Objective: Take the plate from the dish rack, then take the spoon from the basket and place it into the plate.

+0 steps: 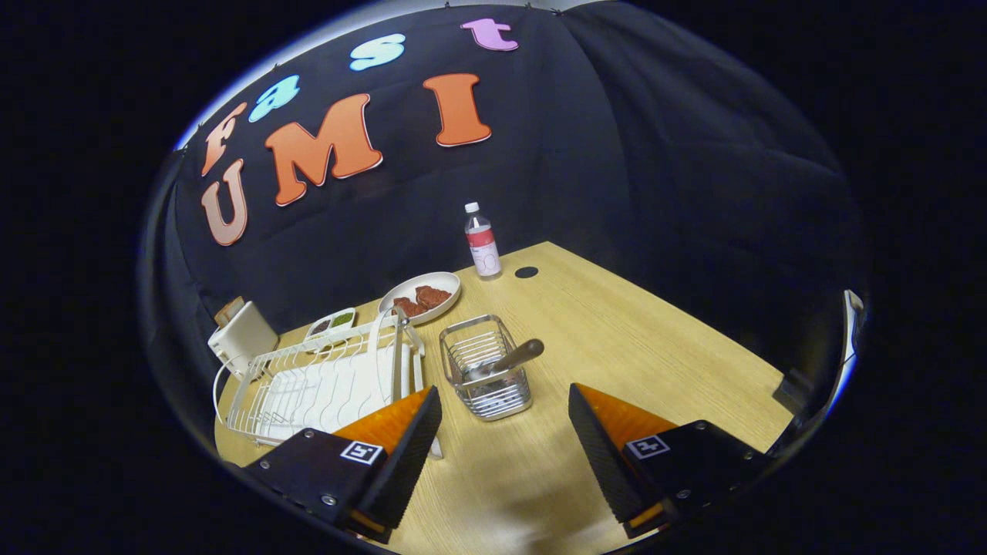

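Pale wooden table point(632, 339) under black cloth walls; gripper point(505, 420) hovering above the near part of the tabletop, fingers spread wide apart, nothing between them but bare wood.

Just ahead of the fingers, slightly left of the gap: wire basket point(486, 366), upright, with the spoon point(505, 361) leaning inside it, handle sticking out over the right rim toward the right; bowl end down among the wires, hard to make out.

Left of the basket, just beside it: white dish rack point(324, 381) on the table, its near right corner hidden behind the left finger; plate point(399, 351) standing on edge in the rack's right end, seen nearly edge-on, so a thin upright sliver only.

Beyond the rack and basket, farther back: shallow white dish point(422, 297) holding reddish-brown pieces; left of that, small white twin-compartment tray point(331, 322) with dark and green contents; at the far left, past the rack's end, white boxy object point(243, 333) with something brown behind it, too small to identify.

Farthest back, near the wall: clear water bottle point(483, 240), upright, white cap, red label; just right of it, dark round spot point(527, 272) set in the tabletop.
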